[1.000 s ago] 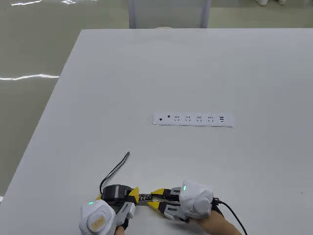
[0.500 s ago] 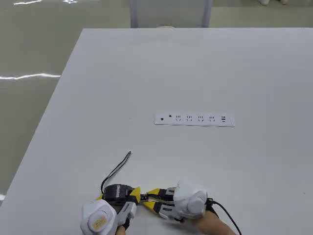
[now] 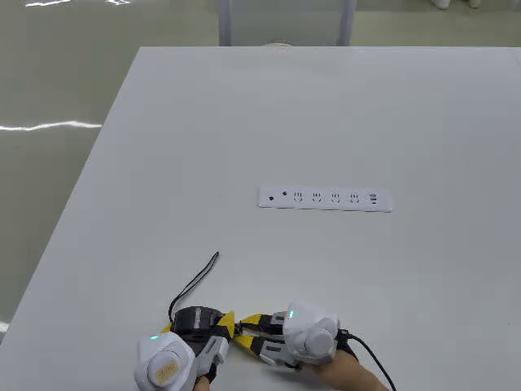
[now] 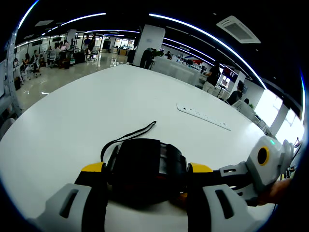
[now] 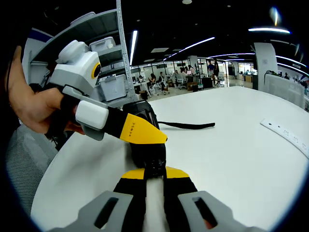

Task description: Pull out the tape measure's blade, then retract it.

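Tape measure (image 3: 195, 319) sits at the table's (image 3: 326, 122) near edge, its case clamped in my left gripper (image 4: 146, 170). My right gripper (image 5: 154, 174) seems pinched on the blade tip (image 3: 239, 329), hard to see; I'd draw straight, case steady.

Open-plan office/lab: long ceiling light strips (image 5: 270, 30), ppl at desks (image 5: 155, 78), storage rack w/ bins (image 5: 112, 82).

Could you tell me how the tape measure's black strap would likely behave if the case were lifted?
Probably floppy: the strap lies in a loose, uneven curve on the table. Likely light, being thin beside the tape measure, so it should dangle and trail.
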